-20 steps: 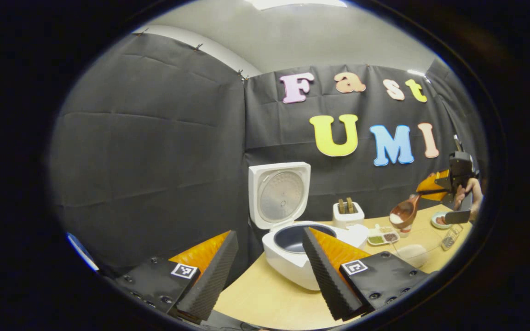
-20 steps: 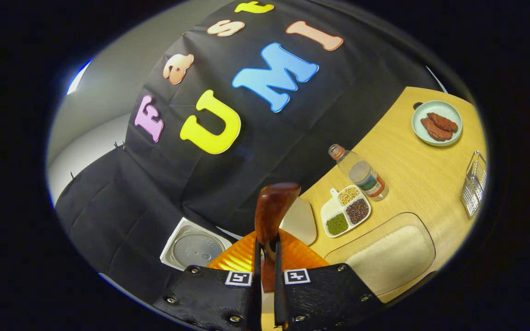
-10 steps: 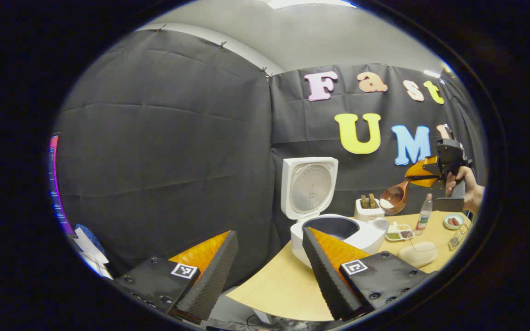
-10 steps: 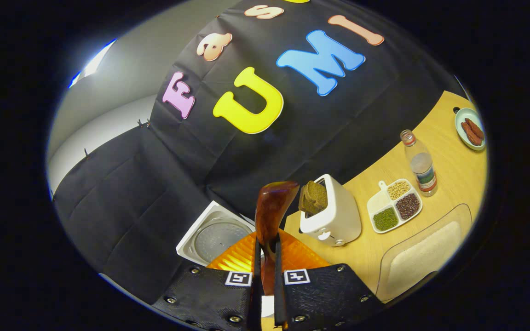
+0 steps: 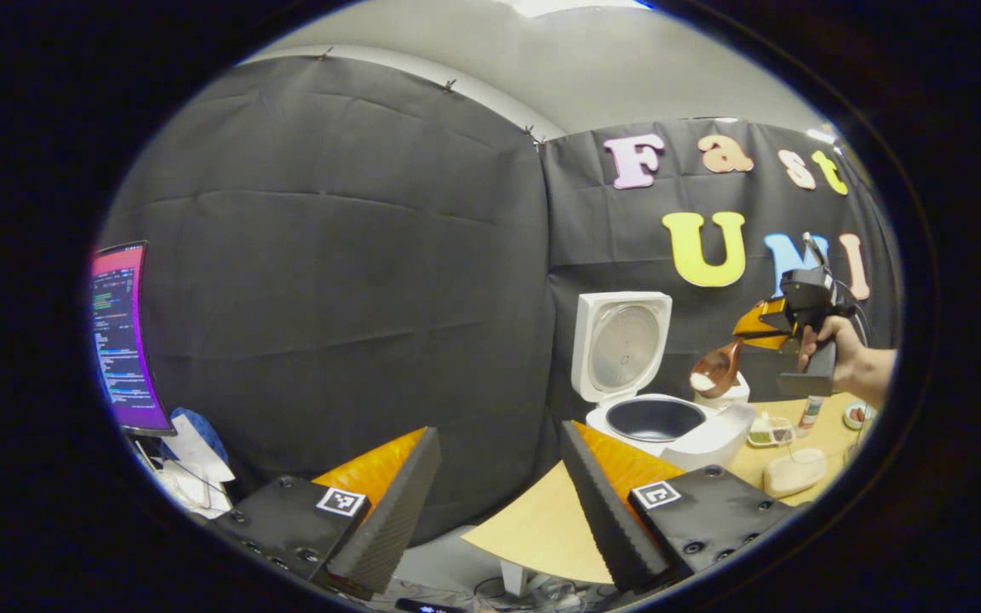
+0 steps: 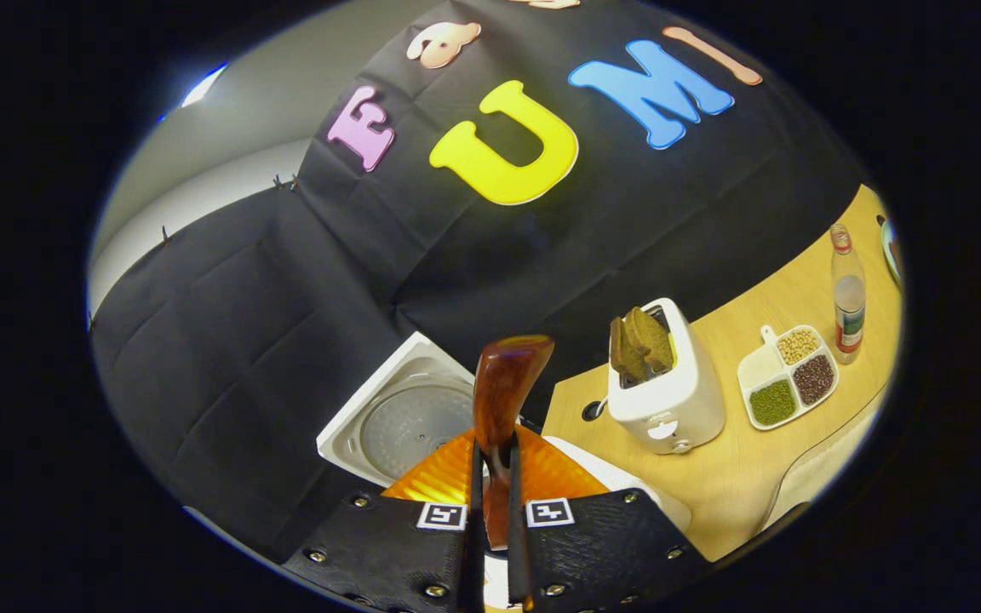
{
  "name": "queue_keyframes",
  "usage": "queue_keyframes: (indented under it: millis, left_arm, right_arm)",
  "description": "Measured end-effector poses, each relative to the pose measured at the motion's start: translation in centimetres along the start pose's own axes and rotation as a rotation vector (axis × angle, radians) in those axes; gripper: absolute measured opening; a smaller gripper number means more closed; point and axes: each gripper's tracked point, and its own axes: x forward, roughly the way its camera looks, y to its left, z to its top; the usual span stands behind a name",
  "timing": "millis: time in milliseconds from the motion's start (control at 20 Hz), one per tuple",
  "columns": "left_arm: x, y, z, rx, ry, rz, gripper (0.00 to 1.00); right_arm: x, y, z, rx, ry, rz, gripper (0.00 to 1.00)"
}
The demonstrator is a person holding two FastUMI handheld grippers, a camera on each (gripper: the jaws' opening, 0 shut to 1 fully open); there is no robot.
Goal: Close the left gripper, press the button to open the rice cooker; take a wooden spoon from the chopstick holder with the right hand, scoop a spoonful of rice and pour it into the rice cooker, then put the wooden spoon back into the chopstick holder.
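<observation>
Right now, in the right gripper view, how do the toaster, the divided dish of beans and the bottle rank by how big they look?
Largest to smallest, as they look:
1. Toaster, with bread slices in its slots.
2. Divided dish of beans.
3. Bottle.
The bottle stands farthest from the camera, near the picture's edge, so its true size against the dish is unsure.

No words or numbers can be read here. Each claw has small square signs on it, black and white, with blocky shapes inside and no letters. The left claw (image 5: pixel 497 430) has one such square (image 5: pixel 342 501) on one finger's base and another square (image 5: pixel 655 495) on the other. The right claw (image 6: pixel 491 477) has two of the same kind, side by side (image 6: pixel 442 515) (image 6: pixel 549 512). The bottle (image 6: pixel 848 289) on the table (image 6: pixel 737 477) has a label, but it is too small to read. The screen (image 5: pixel 118 336) shows lines of tiny writing, too small to make out.
</observation>
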Motion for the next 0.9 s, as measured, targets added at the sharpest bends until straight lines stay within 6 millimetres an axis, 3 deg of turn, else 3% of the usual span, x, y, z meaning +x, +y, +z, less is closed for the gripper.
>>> queue_keyframes:
  millis: [250, 500, 900]
  left_arm:
    - [0.0, 0.3, -0.1, 0.003, -0.003, 0.038, 0.98]
    - [-0.1, 0.5, -0.8, 0.003, 0.03, 0.049, 0.98]
    - [-0.3, 0.5, -1.1, -0.005, 0.031, 0.043, 0.98]
  right_arm:
    - [3.5, 1.0, -3.3, -0.165, 0.051, -0.003, 0.11]
    - [6.4, 0.5, -5.4, -0.313, 0.096, -0.028, 0.11]
    - [6.1, 2.1, -5.3, -0.672, 0.063, -0.003, 0.11]
